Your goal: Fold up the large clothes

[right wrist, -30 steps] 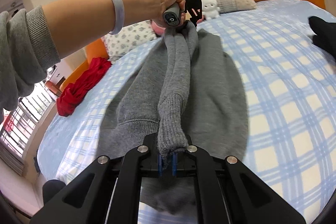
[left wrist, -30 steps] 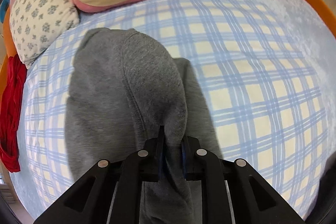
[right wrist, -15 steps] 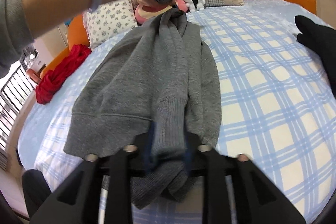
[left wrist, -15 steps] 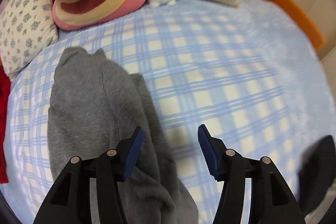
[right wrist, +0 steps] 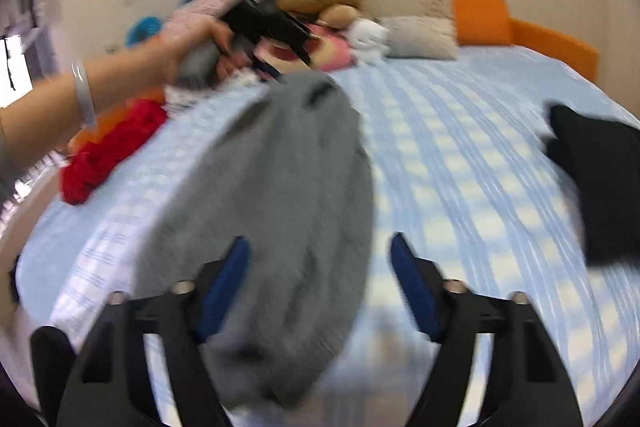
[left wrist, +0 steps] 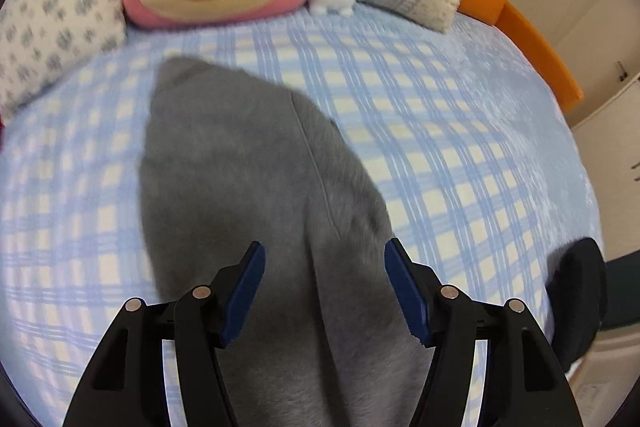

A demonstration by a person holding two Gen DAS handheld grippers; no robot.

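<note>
The grey sweater (left wrist: 256, 195) is lying on the blue checked bed (left wrist: 460, 155), its long axis running from the bottom centre of the left wrist frame up toward the pillows (left wrist: 52, 23) at the upper left. The left claw (left wrist: 324, 291) is being held spread above it; its jaws have just been opening, and cloth is seen below the gap but is not being pinched. In the right wrist frame the right claw (right wrist: 316, 283) is likewise being held spread, having just been opening, with the sweater (right wrist: 280, 195) under its left finger only. The near end is judged closer to the right claw, the far end to the left.
</note>
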